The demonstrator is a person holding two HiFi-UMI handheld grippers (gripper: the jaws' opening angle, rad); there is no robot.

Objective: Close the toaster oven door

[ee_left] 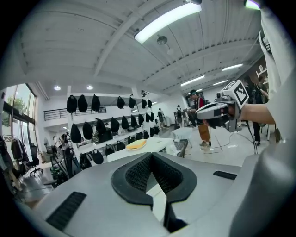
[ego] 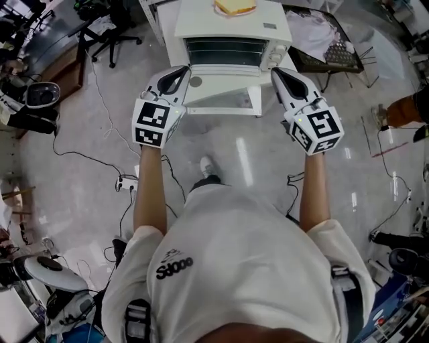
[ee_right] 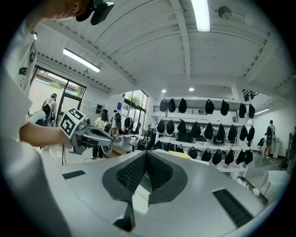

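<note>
Toaster oven [ego: 231, 27] stands straight ahead of the person, its door [ego: 221, 100] dropped flat and open toward them. A yellowish flat item [ego: 234, 6] lies on the oven's top. The left gripper [ego: 179, 72] is by the door's left edge and the right gripper [ego: 280, 74] by its right. Both have their jaws closed on nothing. Whether either touches the door cannot be told.

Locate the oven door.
Head view, top centre: the door lies folded open in front of the oven, between the left tool and right tool.
</note>
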